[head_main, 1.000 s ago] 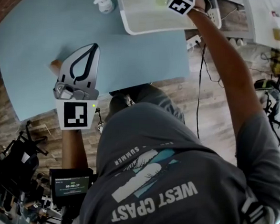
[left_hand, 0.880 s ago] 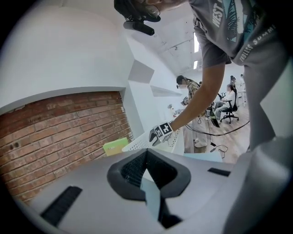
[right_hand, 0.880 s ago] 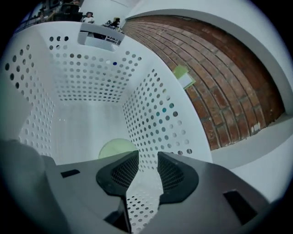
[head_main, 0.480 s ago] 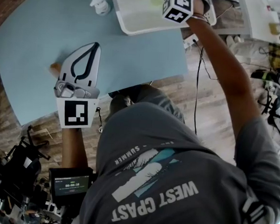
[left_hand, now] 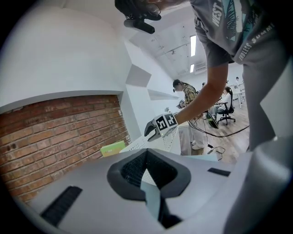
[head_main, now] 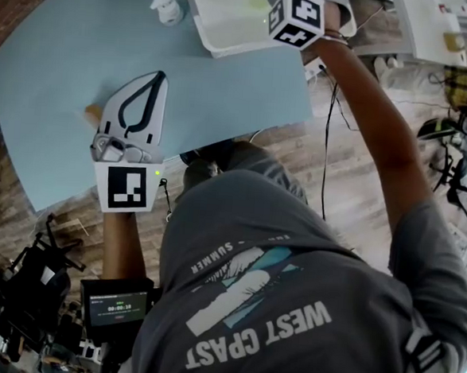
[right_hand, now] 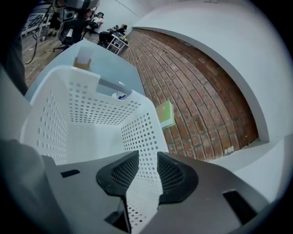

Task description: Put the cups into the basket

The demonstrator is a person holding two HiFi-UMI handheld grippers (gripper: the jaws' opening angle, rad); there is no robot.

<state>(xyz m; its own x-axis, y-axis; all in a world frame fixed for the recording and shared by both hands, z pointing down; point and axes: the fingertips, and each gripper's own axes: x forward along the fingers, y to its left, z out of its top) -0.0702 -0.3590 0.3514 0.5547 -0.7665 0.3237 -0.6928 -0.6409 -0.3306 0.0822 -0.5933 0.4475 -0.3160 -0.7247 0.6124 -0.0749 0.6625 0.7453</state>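
basket point(right_hand: 91, 114) — white, perforated, open top up | cup point(right_hand: 84, 61) — tan, upright, well apart from basket

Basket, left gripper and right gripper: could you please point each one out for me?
basket point(right_hand: 96, 107): right gripper view, on its perforated inner wall.
left gripper point(head_main: 158, 77): head view, where its closed fingertips meet.
right gripper point(right_hand: 147, 156): right gripper view, midway between its parted fingertips.
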